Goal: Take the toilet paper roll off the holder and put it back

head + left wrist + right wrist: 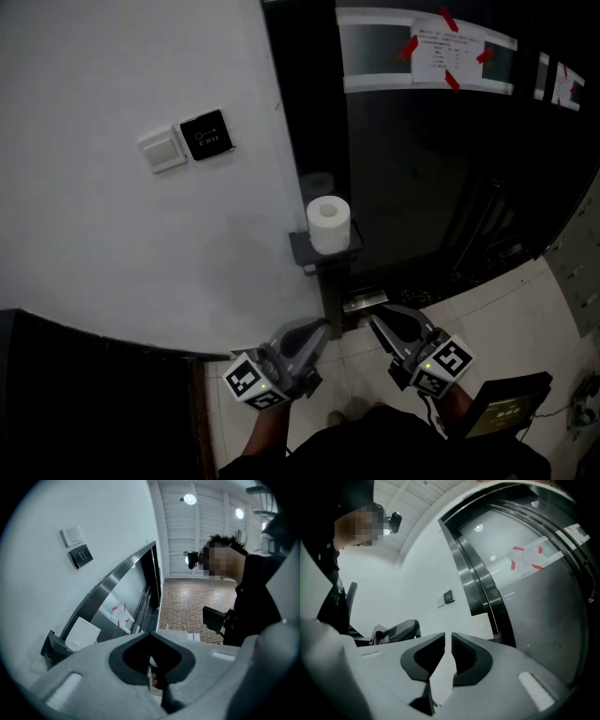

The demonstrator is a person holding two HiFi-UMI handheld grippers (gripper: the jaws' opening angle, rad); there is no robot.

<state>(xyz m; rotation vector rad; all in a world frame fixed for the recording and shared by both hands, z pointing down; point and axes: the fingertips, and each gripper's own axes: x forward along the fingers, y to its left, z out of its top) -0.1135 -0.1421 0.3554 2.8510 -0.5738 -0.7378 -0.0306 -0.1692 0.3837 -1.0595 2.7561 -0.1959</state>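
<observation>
This looks like the entrance hall of an office or commercial building. At ten o'clock in the head view, a white wall (112, 234) carries a light switch (162, 150) and a black door-release panel (206, 135). At one o'clock a metal-framed dark glass door (412, 169) bears a paper notice (448, 47) fixed with red tape. Pale floor tiles (525, 319) lie at four o'clock. Round ceiling lights (190, 498) shine at twelve in the left gripper view.

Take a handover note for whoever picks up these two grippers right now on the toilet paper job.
Left claw: shut, empty, below the holder.
Right claw: barely apart, empty, alongside the left one.
Toilet paper roll: upright on the holder; neither claw touches it.
Done: can't tell whether the roll has already been taken off and put back.
Left: if not, lift it off, then set it back.
</observation>
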